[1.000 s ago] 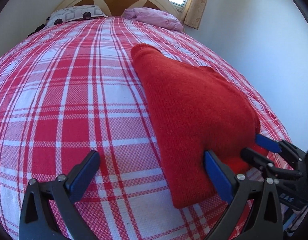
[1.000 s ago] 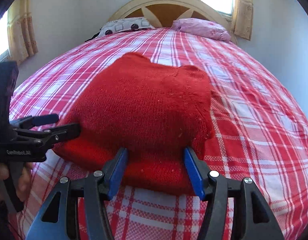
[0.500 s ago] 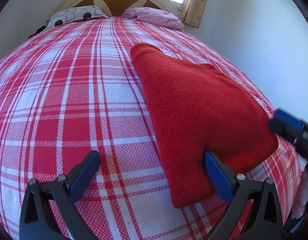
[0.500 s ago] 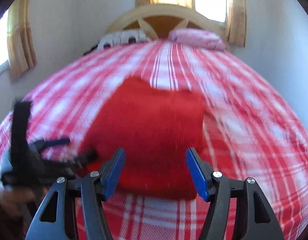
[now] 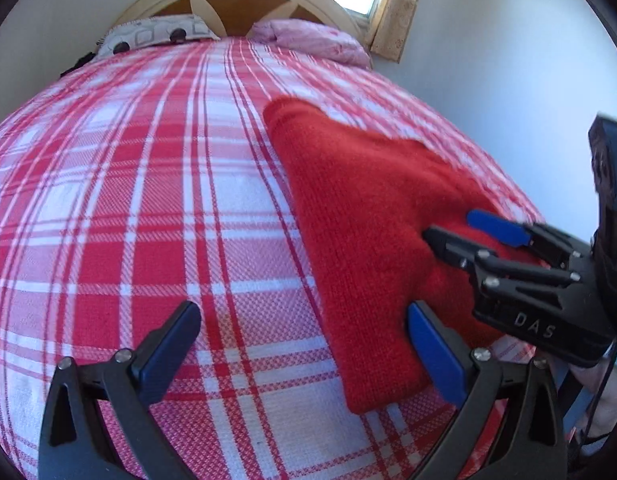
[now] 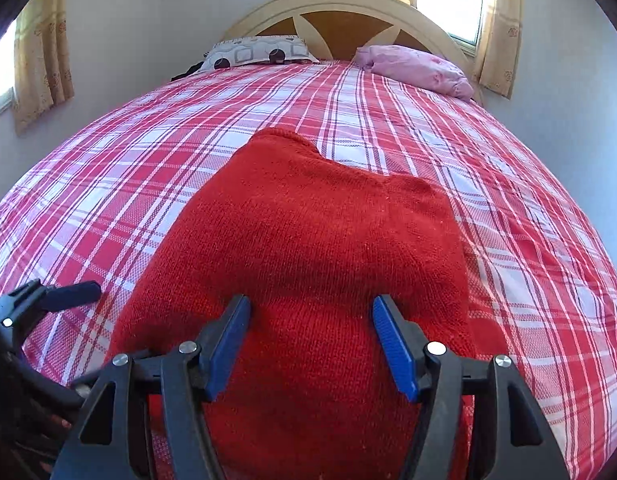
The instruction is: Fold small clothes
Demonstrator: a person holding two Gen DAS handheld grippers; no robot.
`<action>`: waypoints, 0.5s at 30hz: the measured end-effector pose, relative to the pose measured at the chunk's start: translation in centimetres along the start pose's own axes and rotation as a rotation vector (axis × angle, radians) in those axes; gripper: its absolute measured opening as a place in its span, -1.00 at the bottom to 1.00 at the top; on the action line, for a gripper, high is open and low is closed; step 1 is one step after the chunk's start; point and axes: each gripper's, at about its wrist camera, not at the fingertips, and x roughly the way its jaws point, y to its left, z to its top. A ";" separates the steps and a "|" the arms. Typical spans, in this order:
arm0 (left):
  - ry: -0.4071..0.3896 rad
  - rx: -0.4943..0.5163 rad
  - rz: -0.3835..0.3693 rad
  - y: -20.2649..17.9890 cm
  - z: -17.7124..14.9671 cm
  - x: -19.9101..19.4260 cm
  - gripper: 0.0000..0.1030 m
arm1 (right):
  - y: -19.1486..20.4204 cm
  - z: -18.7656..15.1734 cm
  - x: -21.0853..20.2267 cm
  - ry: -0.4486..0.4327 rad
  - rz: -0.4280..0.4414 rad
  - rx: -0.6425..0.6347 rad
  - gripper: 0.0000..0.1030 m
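Red-and-white plaid bedspread covers a bed with a cream arched headboard, curtained windows behind it. At the far left by the headboard lies a patterned grey pillow, and to its right a pink pillow. No containers show in either view. Nearer, the left tool hangs over the plaid just left of the garment, its jaws spread wide and gripping nothing; its right pad sits against the near edge of the knit. A folded red knit sweater lies flat on the bedspread, right of centre. Over its near part, the right tool is released, blue pads wide apart above the fabric, nothing pinched between them
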 end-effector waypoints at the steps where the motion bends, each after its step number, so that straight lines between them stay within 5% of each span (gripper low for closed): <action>1: -0.023 -0.008 0.003 -0.1 0.4 -0.6 1.00 | -0.5 0.2 -0.7 -0.016 0.029 0.018 0.25; 5: -0.106 0.056 0.009 -1.5 3.8 -2.1 1.00 | -2.9 1.7 -3.0 -0.132 0.053 0.102 0.26; 11: -0.006 0.165 0.155 -2.2 6.5 4.0 1.00 | -4.2 0.6 1.6 0.017 0.033 0.115 0.26; 15: -0.014 0.136 0.108 -1.1 5.4 5.2 1.00 | -4.2 -0.1 1.9 0.006 0.021 0.109 0.26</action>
